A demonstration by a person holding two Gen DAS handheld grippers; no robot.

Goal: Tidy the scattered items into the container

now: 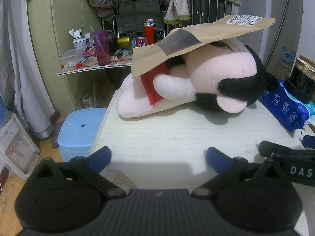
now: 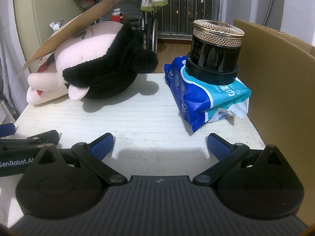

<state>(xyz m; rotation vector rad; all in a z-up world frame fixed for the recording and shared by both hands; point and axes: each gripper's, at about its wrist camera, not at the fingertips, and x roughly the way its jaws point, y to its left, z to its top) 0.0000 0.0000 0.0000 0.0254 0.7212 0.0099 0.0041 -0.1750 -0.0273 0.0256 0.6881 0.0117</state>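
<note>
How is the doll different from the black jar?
The plush doll is soft, pink and black, lying on its side; the black jar is hard, shiny and upright with a gold lid. The doll rests on the table under a brown paper bag; the jar stands on a blue wipes pack.

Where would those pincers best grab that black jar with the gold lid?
Probably around the black jar's straight dark body, just under the gold lid, coming in level from the front. It stands upright on the wipes pack, and the open right gripper faces it.
</note>
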